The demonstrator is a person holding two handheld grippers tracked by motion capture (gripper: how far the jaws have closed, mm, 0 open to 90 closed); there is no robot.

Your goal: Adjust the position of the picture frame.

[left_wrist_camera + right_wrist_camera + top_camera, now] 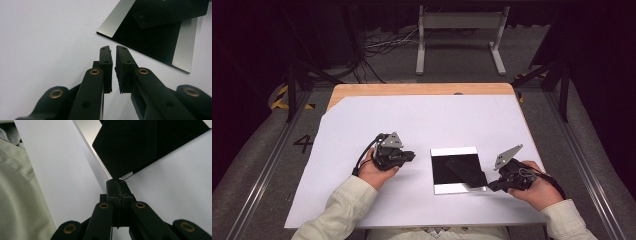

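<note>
White paper (422, 125) covers the table, and a black board (452, 167) with silver edges lies flat on it between the two hands. The right gripper (492, 186) has its jaws shut on the corner of a black flap (467, 172) that slants across the board. The left gripper (411, 156) waits just left of the board, jaws almost closed and holding nothing, so the right hand is nearer.
</note>
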